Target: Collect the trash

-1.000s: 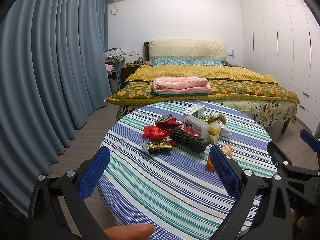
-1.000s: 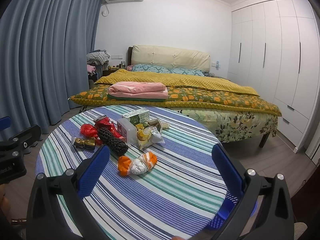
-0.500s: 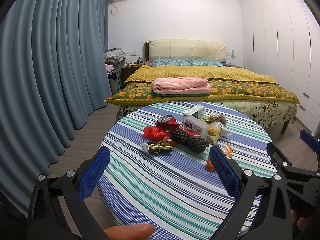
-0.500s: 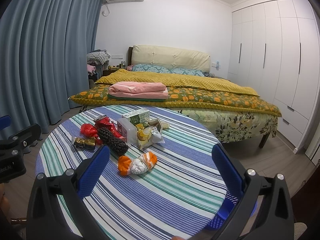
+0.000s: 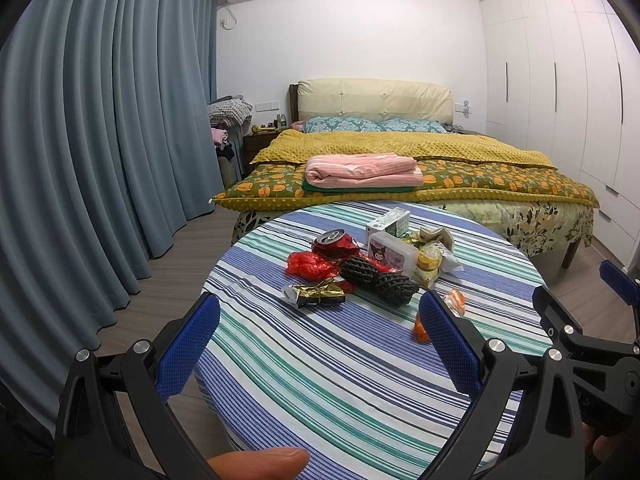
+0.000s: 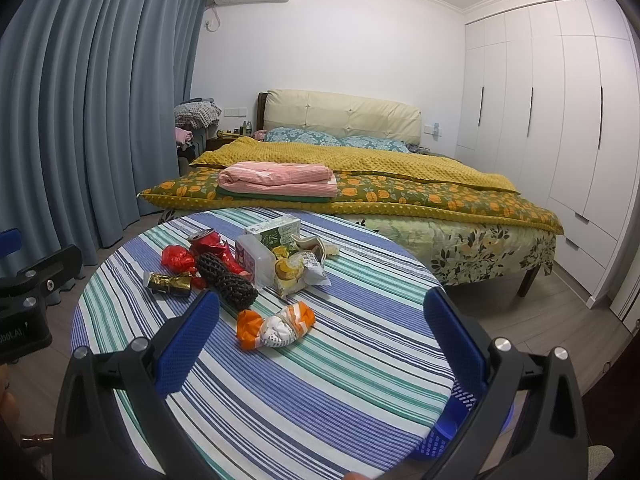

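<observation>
Nothing has moved: both tongs point(image 5: 320, 312) point(image 6: 322, 314) gape empty, left finger hiding the orange wrapper point(image 5: 456, 304).

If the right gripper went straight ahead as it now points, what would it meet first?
Most likely the orange-and-white wrapper, lying between the open right gripper's fingers on the striped table; depth is uncertain, so it might pass just above.

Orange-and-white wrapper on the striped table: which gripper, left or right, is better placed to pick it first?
Probably the right gripper: open, with the orange-and-white wrapper directly between its fingers. From the left gripper, also open, the wrapper sits off to the right, partly hidden behind its finger.
</observation>
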The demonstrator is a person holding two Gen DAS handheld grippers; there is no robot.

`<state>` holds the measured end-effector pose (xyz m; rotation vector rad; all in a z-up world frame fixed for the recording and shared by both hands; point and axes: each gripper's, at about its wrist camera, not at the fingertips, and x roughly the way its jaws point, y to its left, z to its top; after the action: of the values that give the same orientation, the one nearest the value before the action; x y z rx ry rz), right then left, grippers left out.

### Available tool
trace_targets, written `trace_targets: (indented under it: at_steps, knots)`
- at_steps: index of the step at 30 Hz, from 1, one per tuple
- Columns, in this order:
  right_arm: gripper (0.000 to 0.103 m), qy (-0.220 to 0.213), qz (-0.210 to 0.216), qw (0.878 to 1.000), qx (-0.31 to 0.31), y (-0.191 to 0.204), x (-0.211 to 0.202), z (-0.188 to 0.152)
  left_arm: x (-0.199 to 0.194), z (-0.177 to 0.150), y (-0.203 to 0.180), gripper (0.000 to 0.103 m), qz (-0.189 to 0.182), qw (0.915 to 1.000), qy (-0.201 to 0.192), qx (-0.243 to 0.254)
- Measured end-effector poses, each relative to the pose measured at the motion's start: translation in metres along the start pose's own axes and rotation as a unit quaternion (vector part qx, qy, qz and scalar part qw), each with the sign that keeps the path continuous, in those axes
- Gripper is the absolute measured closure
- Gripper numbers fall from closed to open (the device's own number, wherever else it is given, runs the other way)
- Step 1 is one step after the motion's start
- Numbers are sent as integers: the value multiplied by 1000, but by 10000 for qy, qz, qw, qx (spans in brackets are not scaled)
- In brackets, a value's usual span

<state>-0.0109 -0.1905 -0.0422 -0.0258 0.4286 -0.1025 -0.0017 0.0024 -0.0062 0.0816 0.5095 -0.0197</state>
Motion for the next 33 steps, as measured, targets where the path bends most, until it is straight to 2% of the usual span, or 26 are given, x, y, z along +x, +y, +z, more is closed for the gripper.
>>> trace_targets:
  at_steps: [33]
  knots:
    - [4, 20, 2, 10000, -19, 2, 0, -4, 0, -1, 1, 4, -3, 10000, 6, -9]
